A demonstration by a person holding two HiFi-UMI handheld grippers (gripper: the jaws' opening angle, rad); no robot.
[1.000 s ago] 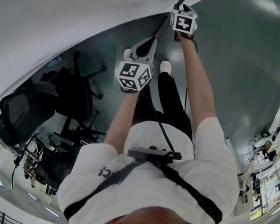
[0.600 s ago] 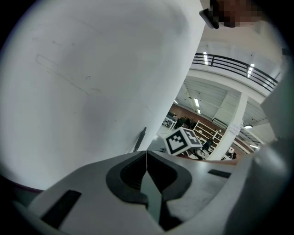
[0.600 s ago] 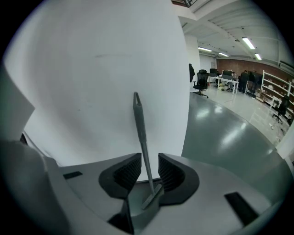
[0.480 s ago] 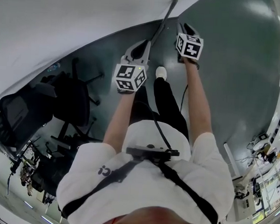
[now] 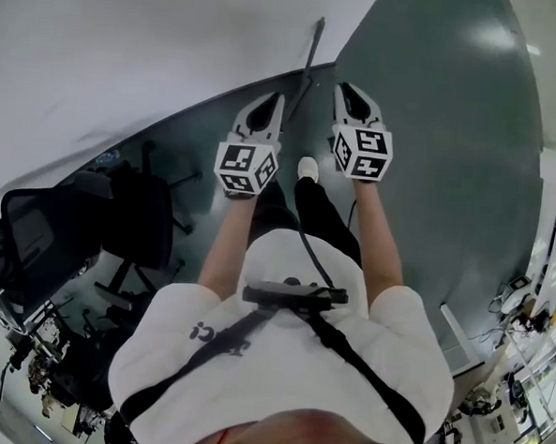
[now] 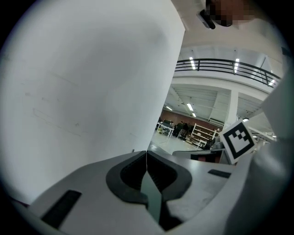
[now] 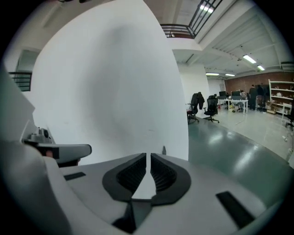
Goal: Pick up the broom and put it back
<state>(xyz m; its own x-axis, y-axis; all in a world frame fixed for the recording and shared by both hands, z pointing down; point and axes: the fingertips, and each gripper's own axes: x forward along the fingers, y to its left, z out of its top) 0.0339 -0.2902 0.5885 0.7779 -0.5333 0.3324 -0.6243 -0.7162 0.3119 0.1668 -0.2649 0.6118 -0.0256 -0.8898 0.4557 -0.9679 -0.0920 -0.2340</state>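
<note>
The broom shows as a thin dark handle that leans on the white wall, free of both grippers. Its top end peeks up just beyond the right gripper's jaws. My left gripper hangs left of the handle, its jaws pressed together with nothing in them. Right of the handle is my right gripper. Its jaws have just been closing and stand a narrow slit apart, with nothing between them.
Black office chairs stand on the dark green floor to the left. The person's shoe is below the grippers. Beyond the wall's corner the hall opens out, with chairs and shelving far off.
The right gripper came off the broom handle and drew back toward the person, its jaws narrower. The left gripper rose beside it. The broom stays against the wall.
</note>
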